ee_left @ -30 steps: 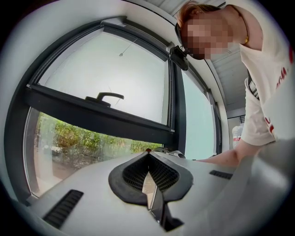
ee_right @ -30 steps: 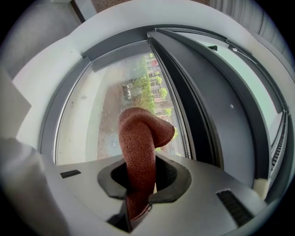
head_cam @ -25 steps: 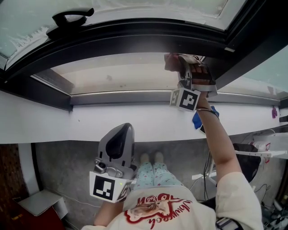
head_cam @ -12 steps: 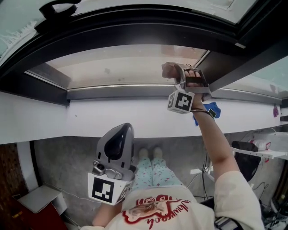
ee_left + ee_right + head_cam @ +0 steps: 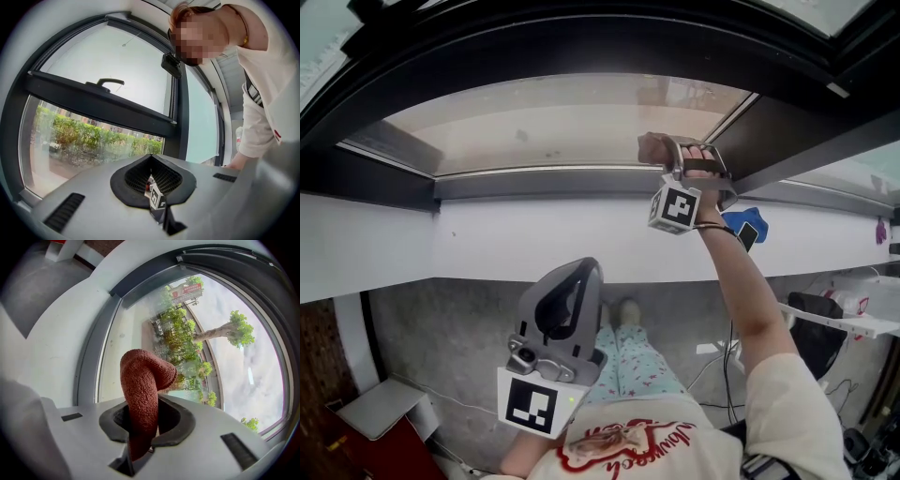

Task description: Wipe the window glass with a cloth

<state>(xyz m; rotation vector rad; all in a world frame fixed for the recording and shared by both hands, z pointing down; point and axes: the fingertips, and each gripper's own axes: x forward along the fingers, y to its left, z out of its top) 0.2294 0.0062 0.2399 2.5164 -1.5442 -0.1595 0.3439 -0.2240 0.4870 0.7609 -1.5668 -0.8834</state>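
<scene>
A reddish-brown cloth [image 5: 654,148] [image 5: 145,390] sticks out of my right gripper [image 5: 667,157] [image 5: 140,439], which is shut on it. The cloth's folded tip is held up at the lower right part of the window glass [image 5: 553,122] [image 5: 211,333], close above the grey bottom rail; whether it touches the pane cannot be told. My left gripper [image 5: 567,309] [image 5: 157,208] hangs low in front of the person's body, well below the sill, shut with nothing in it. Its view looks up at the glass [image 5: 93,136].
A white sill [image 5: 487,244] runs under the window, with a blue object [image 5: 748,228] lying on it at the right. A dark crossbar [image 5: 581,47] with a handle [image 5: 110,83] spans the window above. A dark upright frame [image 5: 797,131] stands right of the cloth.
The right gripper has carried the cloth down the glass, from beside the dark crossbar to near the bottom rail. The left gripper has drifted slightly right.
</scene>
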